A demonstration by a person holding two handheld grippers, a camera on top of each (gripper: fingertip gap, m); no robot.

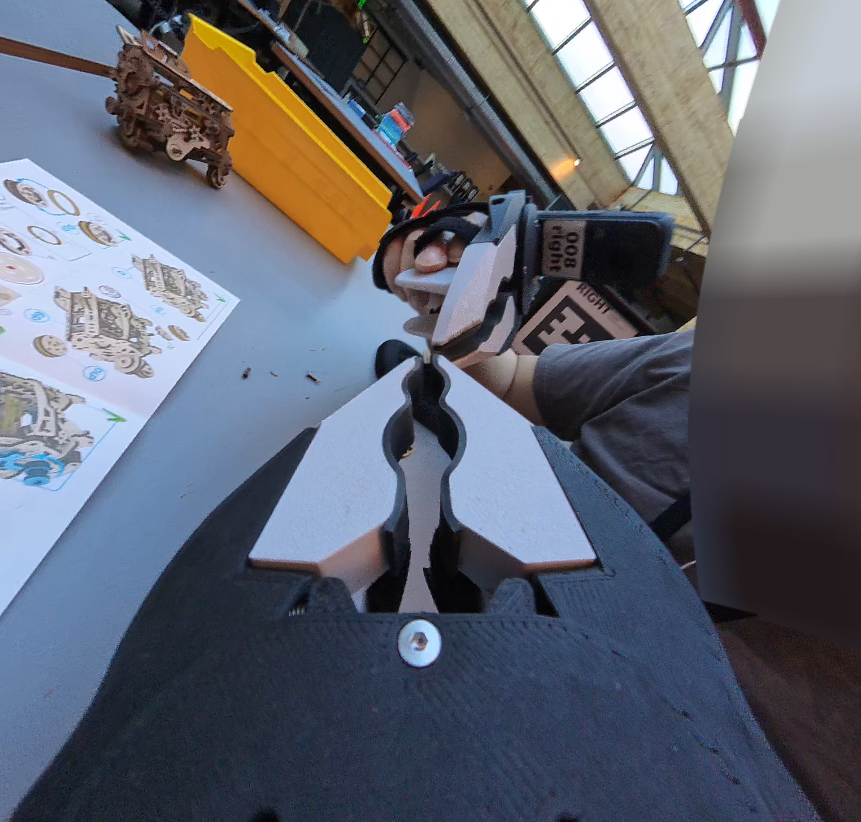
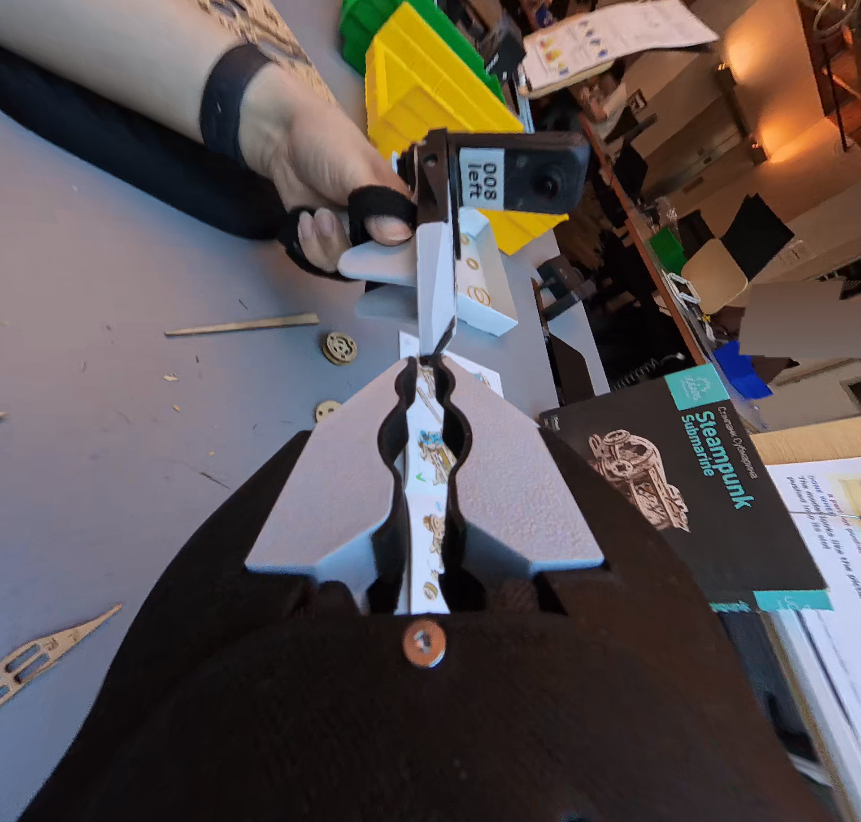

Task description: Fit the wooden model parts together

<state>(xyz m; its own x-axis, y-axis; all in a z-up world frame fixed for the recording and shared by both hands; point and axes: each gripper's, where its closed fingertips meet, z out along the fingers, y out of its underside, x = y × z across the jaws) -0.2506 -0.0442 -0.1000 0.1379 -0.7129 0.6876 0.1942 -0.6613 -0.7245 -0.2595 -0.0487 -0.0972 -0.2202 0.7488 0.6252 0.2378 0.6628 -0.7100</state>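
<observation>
My left gripper (image 1: 426, 363) is shut, and a tiny pale wooden pin (image 1: 426, 355) sticks up from its tips. My right gripper (image 2: 423, 360) is shut too; in the left wrist view it (image 1: 435, 345) comes in from above and its tips meet the pin's upper end. In the right wrist view the left gripper (image 2: 438, 345) touches my right tips, and the pin is hidden there. Both are held above the grey table (image 1: 279, 310). A built brown wooden model (image 1: 172, 110) stands at the far left of the table.
An instruction sheet (image 1: 93, 296) lies at the left. A yellow bin (image 1: 289, 147) stands behind the model, with a green bin (image 2: 400, 8) beside it. Loose on the table are a wooden gear (image 2: 340, 348), a disc (image 2: 327, 411), a stick (image 2: 242, 325) and a pointed part (image 2: 46, 650). There is also a white tray of rings (image 2: 484, 287) and a black kit box (image 2: 675, 487). Only a small space, under 4 cm, lies between the two pairs of fingers. Both grippers' tips are roughly 15 centimetres from the wooden gear (image 2: 340, 348).
</observation>
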